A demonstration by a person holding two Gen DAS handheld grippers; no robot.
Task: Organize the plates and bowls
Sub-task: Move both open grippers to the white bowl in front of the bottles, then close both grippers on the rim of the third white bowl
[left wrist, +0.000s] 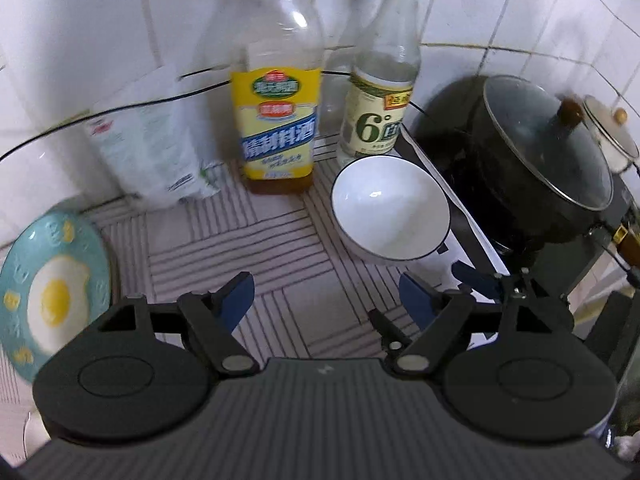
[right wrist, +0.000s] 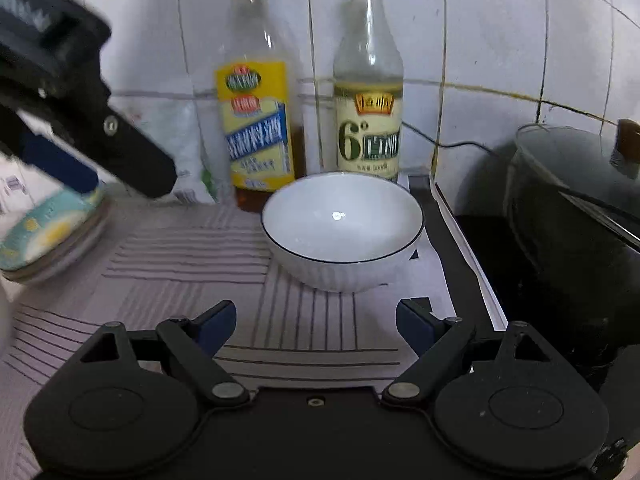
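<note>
right gripper (right wrist: pixel 316 326) spread, empty, facing bowl (right wrist: pixel 342 232) straight ahead on counter | left gripper (left wrist: pixel 326 300) spread, empty, farther off | plate (left wrist: pixel 50 284) far left, probably stacked; blurred

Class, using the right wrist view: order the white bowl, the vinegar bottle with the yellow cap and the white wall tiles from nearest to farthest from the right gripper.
1. White bowl, just ahead of the right gripper.
2. Vinegar bottle, behind the bowl.
3. Wall tiles, at the back.
</note>
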